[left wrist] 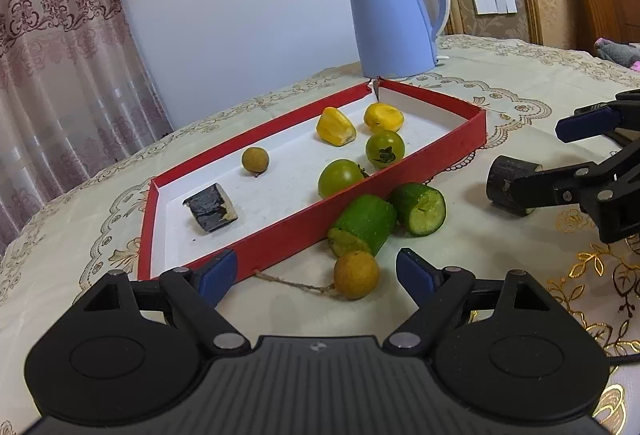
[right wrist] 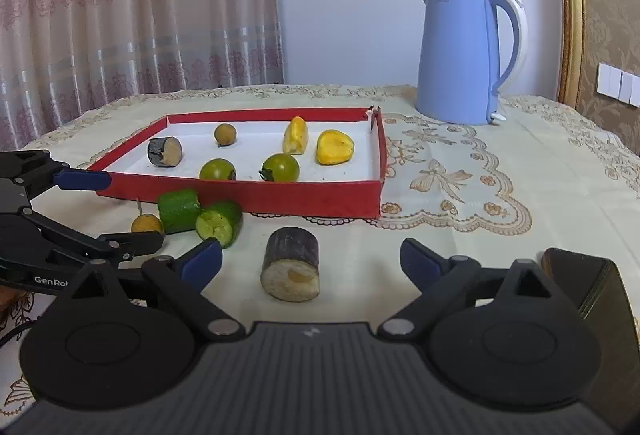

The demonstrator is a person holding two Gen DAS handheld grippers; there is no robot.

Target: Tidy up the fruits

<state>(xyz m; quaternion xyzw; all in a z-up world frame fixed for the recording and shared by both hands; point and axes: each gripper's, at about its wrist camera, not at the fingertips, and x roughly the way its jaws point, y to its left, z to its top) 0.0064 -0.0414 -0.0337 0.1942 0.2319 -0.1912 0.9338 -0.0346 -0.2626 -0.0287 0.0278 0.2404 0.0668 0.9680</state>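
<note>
the left gripper point(left wrist: 316, 277) has its fingers spread wide with nothing pressed between them; a longan point(left wrist: 356, 274) on a twig sits on the cloth in the gap, touching neither pad. the right gripper point(right wrist: 310, 261) is also wide open, and a dark cane piece point(right wrist: 291, 263) stands on end between its fingers, free of both.

everything else is placed from the red tray point(left wrist: 280, 235). just outside its near wall lie two cucumber chunks point(left wrist: 362, 225), touching each other, the left one against the wall. inside the tray, near the left end, lies a second dark cane piece point(left wrist: 211, 206), with a small longan point(left wrist: 255, 161) behind it. toward the right end sit two green tomatoes point(left wrist: 340, 177), one close to the near wall, and behind them two yellow fruit pieces point(left wrist: 335, 126). past the tray's far corner stands a blue kettle point(left wrist: 390, 19) on the tablecloth point(left wrist: 500, 235). a pink curtain point(left wrist: 60, 55) hangs beyond the tray's left end.
</note>
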